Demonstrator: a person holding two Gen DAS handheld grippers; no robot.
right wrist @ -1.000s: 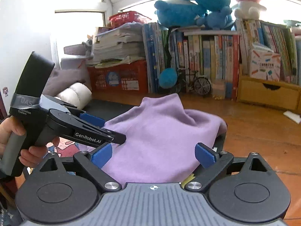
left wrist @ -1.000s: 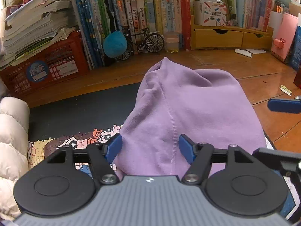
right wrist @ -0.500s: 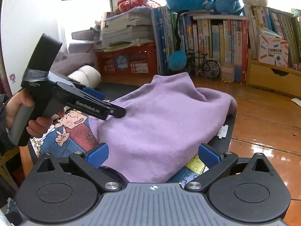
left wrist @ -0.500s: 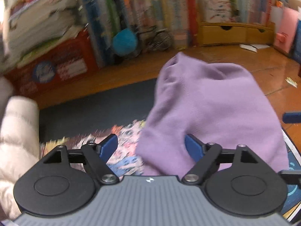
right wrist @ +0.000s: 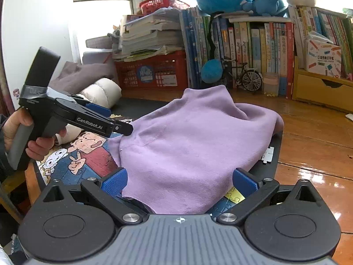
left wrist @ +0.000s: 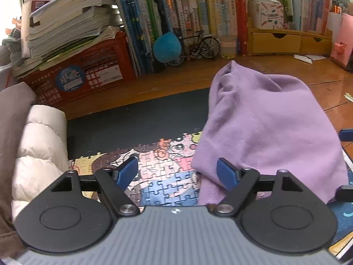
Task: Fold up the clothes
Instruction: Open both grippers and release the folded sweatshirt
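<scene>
While the purple garment [left wrist: 264, 119] lies heaped in a soft mound on the dark mat [left wrist: 136, 121], partly covering the cartoon jigsaw puzzle [left wrist: 163, 176], both tongs sit low at its near edge. The left gripper [left wrist: 177, 172] has just been widening its jaws; they stand well apart over bare puzzle, nothing between them, with the right-hand blue pad just at the cloth's left hem. From the other side a hand [right wrist: 15, 130] grips its handle, and its tip rests near the garment's left fold (touching or not, I cannot tell). The right gripper [right wrist: 179, 182] is spread wide too, the garment's near hem lying between its blue pads without being pinched. A white puffy jacket [left wrist: 37, 152] sits left of the mat.
</scene>
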